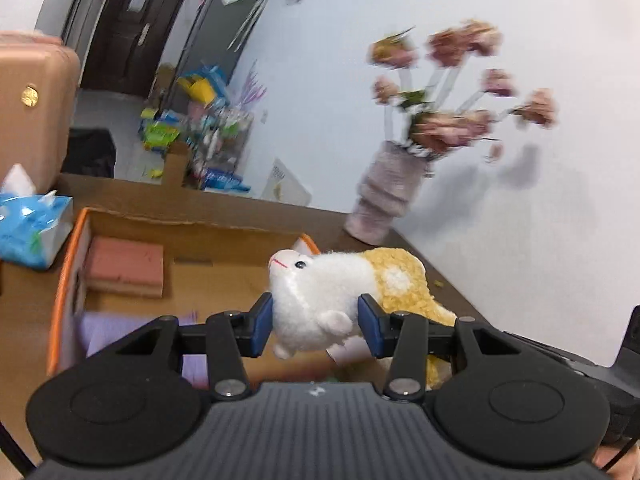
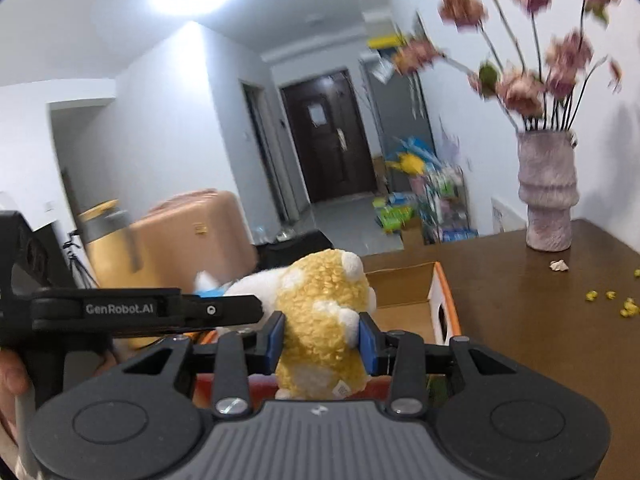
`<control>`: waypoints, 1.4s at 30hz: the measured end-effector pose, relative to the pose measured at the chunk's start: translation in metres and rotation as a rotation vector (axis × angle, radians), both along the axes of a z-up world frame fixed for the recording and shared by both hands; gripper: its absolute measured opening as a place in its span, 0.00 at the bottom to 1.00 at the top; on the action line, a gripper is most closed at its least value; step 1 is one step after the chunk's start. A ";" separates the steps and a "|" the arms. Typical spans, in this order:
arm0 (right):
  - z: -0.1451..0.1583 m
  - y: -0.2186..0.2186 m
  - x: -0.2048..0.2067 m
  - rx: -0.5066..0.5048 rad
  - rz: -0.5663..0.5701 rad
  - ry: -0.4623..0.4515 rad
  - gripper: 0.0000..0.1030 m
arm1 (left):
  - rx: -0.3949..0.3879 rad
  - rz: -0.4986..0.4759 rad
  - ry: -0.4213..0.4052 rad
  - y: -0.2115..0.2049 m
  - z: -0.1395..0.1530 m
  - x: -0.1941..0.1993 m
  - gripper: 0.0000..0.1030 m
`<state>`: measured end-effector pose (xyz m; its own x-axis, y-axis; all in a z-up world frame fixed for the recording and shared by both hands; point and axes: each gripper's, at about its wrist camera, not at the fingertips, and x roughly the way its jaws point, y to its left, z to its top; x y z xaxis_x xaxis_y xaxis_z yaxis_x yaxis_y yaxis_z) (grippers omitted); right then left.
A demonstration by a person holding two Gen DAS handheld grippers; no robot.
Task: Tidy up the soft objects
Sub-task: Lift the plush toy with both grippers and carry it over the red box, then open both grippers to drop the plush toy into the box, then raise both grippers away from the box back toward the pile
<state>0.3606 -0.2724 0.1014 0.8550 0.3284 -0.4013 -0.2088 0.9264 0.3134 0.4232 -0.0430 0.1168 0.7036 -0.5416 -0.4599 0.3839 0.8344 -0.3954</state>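
One plush toy, white at the head (image 1: 320,296) and curly yellow at the rear (image 2: 320,300), hangs in the air between both grippers. My left gripper (image 1: 316,326) is shut on the white front part, its blue pads pressing into both sides. My right gripper (image 2: 322,344) is shut on the yellow rear part. In the right wrist view the left gripper's finger (image 2: 240,310) reaches in from the left to the toy's white end. Below the toy lies an open cardboard box (image 1: 66,276) with an orange rim, holding a pink block (image 1: 126,266) and a purple cloth (image 1: 108,330).
A blue tissue pack (image 1: 32,228) sits left of the box. A ribbed vase of pink flowers (image 2: 548,196) stands on the brown table (image 2: 540,340) by the wall, with yellow crumbs (image 2: 624,308) near it. A pink suitcase (image 2: 192,232) stands beyond the table.
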 end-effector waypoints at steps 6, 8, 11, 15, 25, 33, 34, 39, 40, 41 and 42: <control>-0.034 -0.010 0.142 -0.002 -0.060 0.164 0.36 | 0.036 0.016 0.149 -0.021 -0.043 0.134 0.44; -0.051 -0.010 0.176 -0.023 -0.074 0.211 0.36 | 0.028 0.029 0.213 -0.026 -0.063 0.168 0.44; -0.073 -0.010 0.218 -0.059 -0.084 0.273 0.36 | 0.060 0.027 0.238 -0.030 -0.087 0.200 0.44; -0.094 -0.007 0.250 -0.108 -0.090 0.338 0.39 | 0.065 0.050 0.292 -0.031 -0.108 0.220 0.42; -0.061 0.002 0.226 -0.220 -0.101 0.281 0.45 | 0.109 0.041 0.172 -0.017 -0.053 0.184 0.53; 0.053 -0.011 0.143 -0.294 -0.090 0.091 0.59 | 0.250 0.084 -0.085 0.021 0.066 0.079 0.72; 0.065 -0.013 0.130 -0.298 -0.090 0.073 0.62 | 0.259 0.097 -0.105 0.029 0.077 0.065 0.73; 0.092 -0.009 0.080 -0.316 -0.057 0.060 0.65 | 0.288 0.170 -0.135 0.053 0.109 0.012 0.76; 0.095 -0.007 0.069 -0.311 -0.055 0.056 0.65 | 0.294 0.183 -0.140 0.057 0.110 0.000 0.77; 0.096 -0.006 0.059 -0.308 -0.050 0.049 0.65 | 0.304 0.197 -0.141 0.062 0.110 -0.015 0.79; 0.096 -0.004 0.045 -0.303 -0.043 0.036 0.65 | 0.319 0.222 -0.133 0.068 0.106 -0.031 0.79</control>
<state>0.4053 -0.2768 0.1973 0.8490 0.1533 -0.5056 -0.1615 0.9865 0.0279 0.3918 0.0249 0.2233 0.8518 -0.2153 -0.4775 0.2113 0.9754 -0.0628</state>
